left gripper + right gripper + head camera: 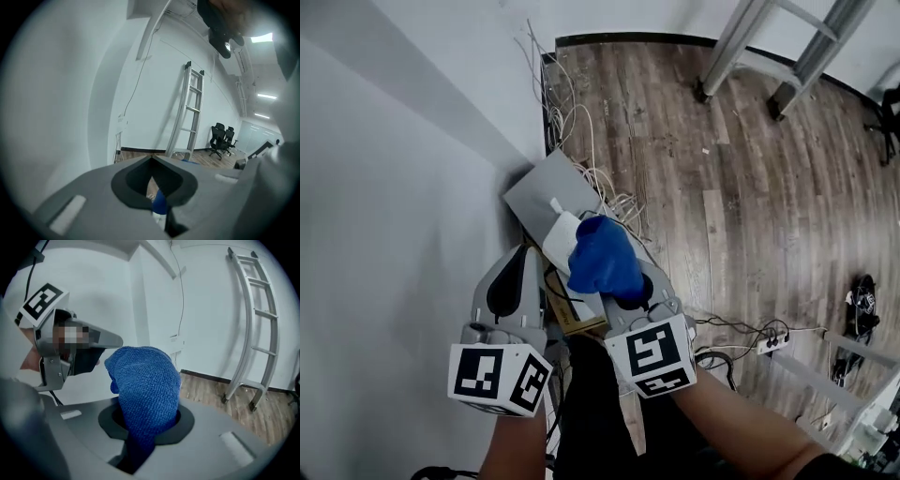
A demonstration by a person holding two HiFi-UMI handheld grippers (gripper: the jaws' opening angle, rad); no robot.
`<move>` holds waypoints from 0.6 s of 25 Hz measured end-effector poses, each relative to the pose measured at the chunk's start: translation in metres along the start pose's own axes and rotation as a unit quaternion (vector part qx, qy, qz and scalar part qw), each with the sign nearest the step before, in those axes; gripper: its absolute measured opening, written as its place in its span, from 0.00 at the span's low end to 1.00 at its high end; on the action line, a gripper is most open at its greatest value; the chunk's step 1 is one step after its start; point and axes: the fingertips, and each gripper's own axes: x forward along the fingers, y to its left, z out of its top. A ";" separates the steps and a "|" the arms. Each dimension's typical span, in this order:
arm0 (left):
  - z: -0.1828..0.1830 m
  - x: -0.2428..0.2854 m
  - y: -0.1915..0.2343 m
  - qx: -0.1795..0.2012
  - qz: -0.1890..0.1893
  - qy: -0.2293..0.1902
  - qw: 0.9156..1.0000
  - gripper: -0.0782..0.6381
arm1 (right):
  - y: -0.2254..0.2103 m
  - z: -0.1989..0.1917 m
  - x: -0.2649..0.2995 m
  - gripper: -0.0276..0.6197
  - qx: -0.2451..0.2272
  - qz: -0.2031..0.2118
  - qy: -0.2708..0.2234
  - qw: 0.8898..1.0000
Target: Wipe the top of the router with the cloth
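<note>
A blue cloth is bunched up in my right gripper, whose jaws are shut on it. In the right gripper view the blue cloth stands up out of my right gripper and hides what lies ahead. Just beyond the cloth a white device, apparently the router, lies against a grey flat box by the wall; the cloth covers its near end. My left gripper sits beside the cloth on the left, shut and holding nothing. Through my left gripper only a sliver of blue cloth shows.
A white wall rises close on the left. Loose white cables trail along the wall's foot onto the wooden floor. A metal ladder stands at the far right, and a power strip lies at the right.
</note>
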 end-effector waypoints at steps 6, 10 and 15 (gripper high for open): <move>0.106 -0.017 -0.009 0.024 0.019 -0.058 0.998 0.11 | -0.026 0.141 -0.058 0.19 -0.023 -0.006 -0.097 0.995; 0.181 -0.036 -0.026 0.034 0.012 -0.104 0.994 0.11 | -0.032 0.237 -0.111 0.19 -0.033 -0.012 -0.168 0.985; 0.259 -0.078 -0.061 0.070 -0.013 -0.154 0.985 0.11 | -0.015 0.319 -0.168 0.19 -0.060 -0.005 -0.236 0.970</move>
